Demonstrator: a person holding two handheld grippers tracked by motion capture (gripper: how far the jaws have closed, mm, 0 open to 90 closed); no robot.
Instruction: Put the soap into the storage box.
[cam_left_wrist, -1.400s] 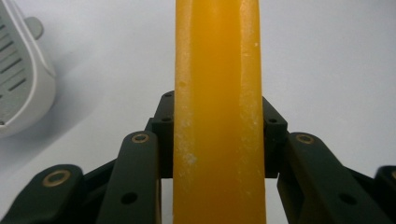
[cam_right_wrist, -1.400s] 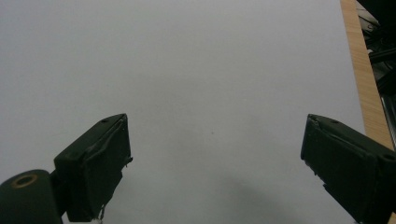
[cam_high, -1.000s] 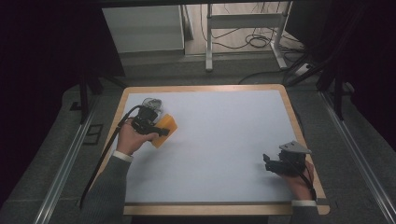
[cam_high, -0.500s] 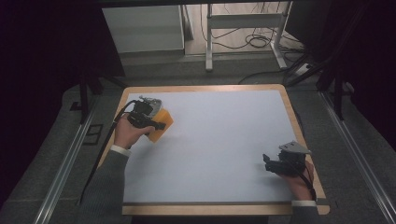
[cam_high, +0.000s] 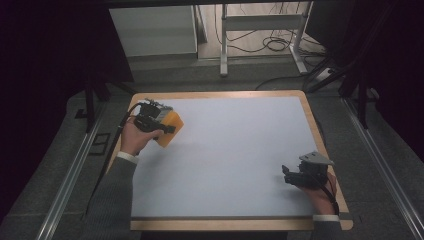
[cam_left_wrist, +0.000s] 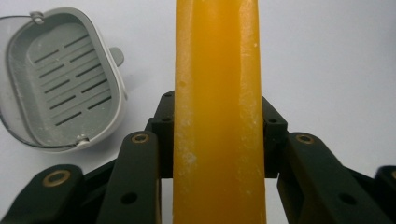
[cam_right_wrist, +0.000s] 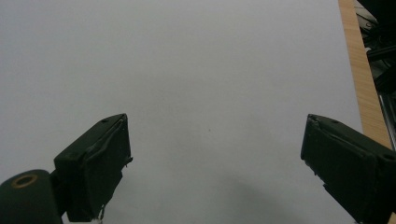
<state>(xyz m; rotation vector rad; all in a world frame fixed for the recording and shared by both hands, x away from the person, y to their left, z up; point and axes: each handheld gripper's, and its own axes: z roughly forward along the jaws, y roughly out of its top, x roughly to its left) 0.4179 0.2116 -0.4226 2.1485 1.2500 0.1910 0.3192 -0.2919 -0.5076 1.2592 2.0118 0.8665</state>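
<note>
Jaws of the left claw (cam_left_wrist: 219, 154) clamp an orange soap bar (cam_left_wrist: 218, 116) edge-on, the bar standing up between them. Beside the bar, to its left in the left gripper view, lies a grey slotted soap dish (cam_left_wrist: 60, 79) on the white table (cam_high: 235, 150). Well apart from the dish, the right claw (cam_right_wrist: 215, 158) gapes wide and empty. Soap looks slick; a loose pinch could let it slide out short of the dish.

A waxy, orange-yellow rectangular soap bar (cam_left_wrist: 218, 116) stands on edge, pinched between two black jaws above the white table surface. Beside it, at far left, lies an open grey plastic soap dish (cam_left_wrist: 60, 79) with a slotted floor.
</note>
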